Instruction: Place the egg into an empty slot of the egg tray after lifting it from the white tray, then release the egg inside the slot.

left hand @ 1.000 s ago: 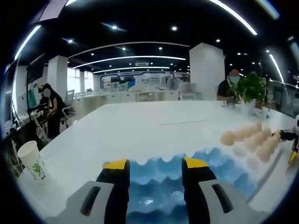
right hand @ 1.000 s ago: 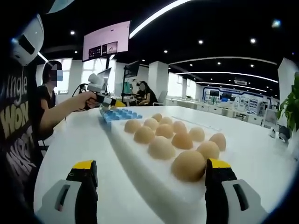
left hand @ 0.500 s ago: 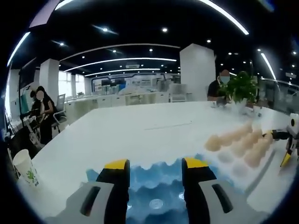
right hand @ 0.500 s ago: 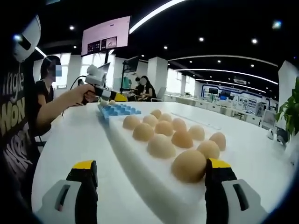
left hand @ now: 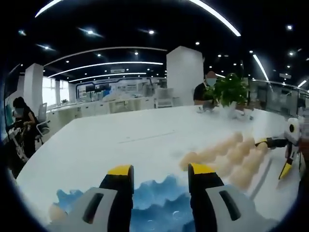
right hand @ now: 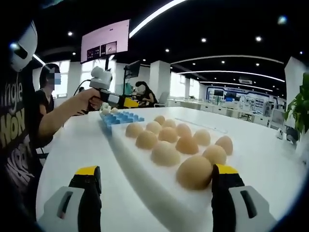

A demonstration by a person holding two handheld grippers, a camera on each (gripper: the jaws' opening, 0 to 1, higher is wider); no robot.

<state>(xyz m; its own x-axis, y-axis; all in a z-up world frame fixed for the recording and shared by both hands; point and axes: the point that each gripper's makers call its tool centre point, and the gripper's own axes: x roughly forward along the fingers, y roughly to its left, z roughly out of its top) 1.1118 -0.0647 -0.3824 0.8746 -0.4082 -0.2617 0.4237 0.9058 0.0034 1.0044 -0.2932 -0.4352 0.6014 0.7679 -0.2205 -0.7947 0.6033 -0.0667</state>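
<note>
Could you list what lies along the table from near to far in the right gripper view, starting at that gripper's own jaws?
Right gripper, jaws apart → nearest egg at the close end of the white tray → the further rows of eggs → blue egg tray → left gripper in the person's hand.

Ceiling strip lights [left hand: 215, 17] glare; table [left hand: 120, 140] washes out bright white. Left gripper view soft, motion-blurred; fisheye bends edges in both.

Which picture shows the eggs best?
The right gripper view: the eggs sit close and sharp in rows on the white tray. In the left gripper view they are blurry, off to the right.
</note>
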